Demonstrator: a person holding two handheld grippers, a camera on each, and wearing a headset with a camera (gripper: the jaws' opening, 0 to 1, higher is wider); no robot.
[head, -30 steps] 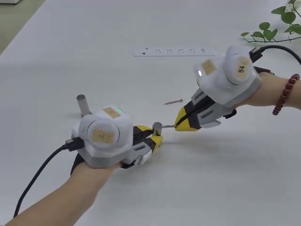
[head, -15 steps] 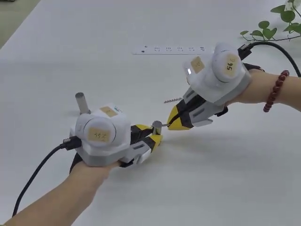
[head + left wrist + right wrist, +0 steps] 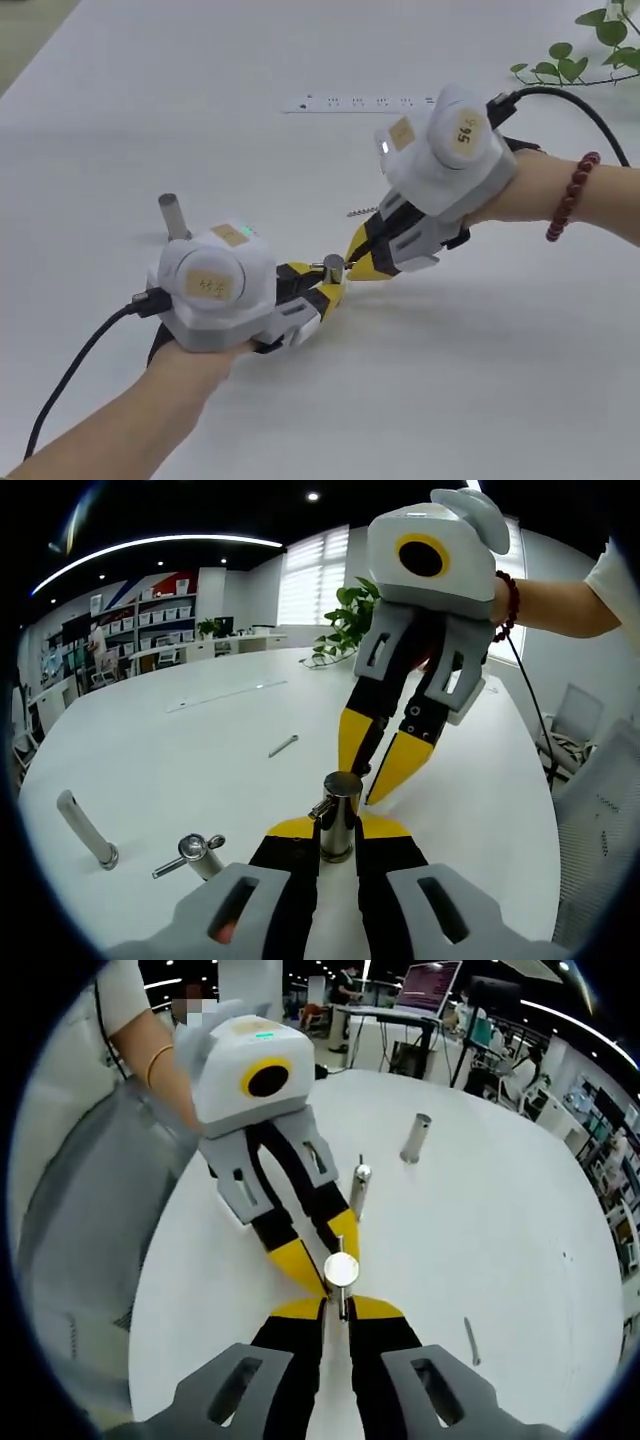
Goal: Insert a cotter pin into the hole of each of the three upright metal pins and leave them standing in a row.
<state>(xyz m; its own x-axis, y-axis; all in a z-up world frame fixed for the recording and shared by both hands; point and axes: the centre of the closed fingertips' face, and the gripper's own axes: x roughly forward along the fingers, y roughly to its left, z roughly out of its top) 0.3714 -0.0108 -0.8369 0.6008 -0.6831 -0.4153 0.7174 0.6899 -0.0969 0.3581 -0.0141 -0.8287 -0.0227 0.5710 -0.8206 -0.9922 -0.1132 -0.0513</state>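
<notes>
Here, upright pin [image 3: 340, 815], horizontal cotter pin [image 3: 343, 1307].

Left claw [image 3: 334, 288] and right claw [image 3: 356, 266] crowd one upright pin [image 3: 333, 266]; a second pin [image 3: 173, 215] stands further left; the near surface [image 3: 450, 380] lies open.

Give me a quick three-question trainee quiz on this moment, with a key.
1. True or false: the left gripper is shut on an upright pin.
2. What does the right gripper hold? A) a cotter pin B) a power strip C) nothing
3. Apart from the held pin, how many pins already carry a cotter pin?
Key: 1 true; 2 A; 3 one, the finished pin.
</notes>
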